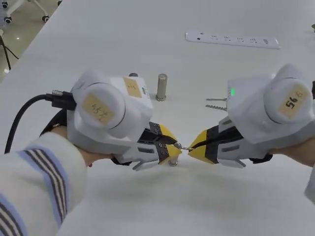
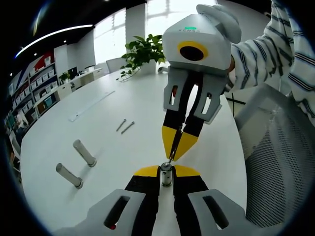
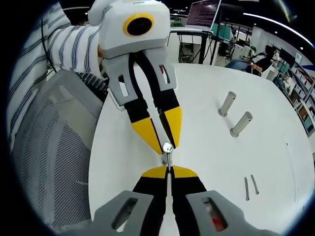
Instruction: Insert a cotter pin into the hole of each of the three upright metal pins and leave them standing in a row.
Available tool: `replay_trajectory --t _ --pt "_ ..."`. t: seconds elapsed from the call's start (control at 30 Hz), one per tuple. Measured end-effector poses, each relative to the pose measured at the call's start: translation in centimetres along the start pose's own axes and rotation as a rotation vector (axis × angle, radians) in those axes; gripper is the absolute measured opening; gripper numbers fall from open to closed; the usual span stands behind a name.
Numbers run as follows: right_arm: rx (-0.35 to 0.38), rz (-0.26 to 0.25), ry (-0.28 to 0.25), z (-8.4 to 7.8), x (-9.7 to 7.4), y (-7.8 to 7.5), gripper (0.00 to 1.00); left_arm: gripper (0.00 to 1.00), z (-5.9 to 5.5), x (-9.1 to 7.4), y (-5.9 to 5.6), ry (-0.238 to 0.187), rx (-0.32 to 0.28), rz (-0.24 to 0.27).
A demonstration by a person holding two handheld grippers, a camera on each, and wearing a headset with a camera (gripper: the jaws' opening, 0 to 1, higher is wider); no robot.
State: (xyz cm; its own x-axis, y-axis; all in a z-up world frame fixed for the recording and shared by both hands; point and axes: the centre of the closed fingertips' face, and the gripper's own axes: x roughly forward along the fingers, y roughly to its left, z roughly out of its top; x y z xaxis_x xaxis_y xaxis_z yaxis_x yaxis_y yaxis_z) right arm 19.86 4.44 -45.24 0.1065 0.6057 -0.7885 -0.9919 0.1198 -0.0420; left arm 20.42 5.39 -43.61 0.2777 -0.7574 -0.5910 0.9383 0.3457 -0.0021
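My left gripper (image 1: 172, 150) is shut on a short upright metal pin (image 2: 167, 174), its foot just above the table. Facing it tip to tip, my right gripper (image 1: 196, 144) is shut on a thin cotter pin (image 1: 183, 147) whose end touches the held pin's top near its hole. In the right gripper view the cotter pin (image 3: 168, 162) runs from my right gripper (image 3: 168, 171) to the metal pin (image 3: 168, 147). Two more metal pins (image 2: 84, 153) (image 2: 69, 175) stand upright on the white table (image 1: 162, 196). Two spare cotter pins (image 1: 216, 103) lie flat beyond the right gripper.
A white power strip (image 1: 231, 39) lies at the far side of the table. A black cable (image 1: 22, 115) trails from the left gripper. A mesh chair (image 2: 275, 162) stands at the table's edge, and a potted plant (image 2: 142, 51) is farther off.
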Motion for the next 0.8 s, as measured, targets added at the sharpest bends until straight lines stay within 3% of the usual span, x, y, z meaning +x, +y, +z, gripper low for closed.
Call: replay_trajectory --t 0.4,0.5,0.63,0.8 --pt "-0.046 0.016 -0.036 0.8 0.5 0.0 0.00 0.05 -0.1 0.0 0.1 0.014 -0.002 0.000" --pt "-0.047 0.019 -0.076 1.5 0.5 0.1 0.00 0.05 -0.1 0.0 0.1 0.014 -0.002 0.000" --pt "-0.046 -0.002 -0.075 1.2 0.0 -0.3 0.06 0.05 0.0 0.1 0.0 0.014 0.004 -0.002" --pt "-0.041 -0.009 -0.064 0.7 -0.4 -0.6 0.04 0.06 0.0 0.1 0.0 0.018 0.007 -0.001"
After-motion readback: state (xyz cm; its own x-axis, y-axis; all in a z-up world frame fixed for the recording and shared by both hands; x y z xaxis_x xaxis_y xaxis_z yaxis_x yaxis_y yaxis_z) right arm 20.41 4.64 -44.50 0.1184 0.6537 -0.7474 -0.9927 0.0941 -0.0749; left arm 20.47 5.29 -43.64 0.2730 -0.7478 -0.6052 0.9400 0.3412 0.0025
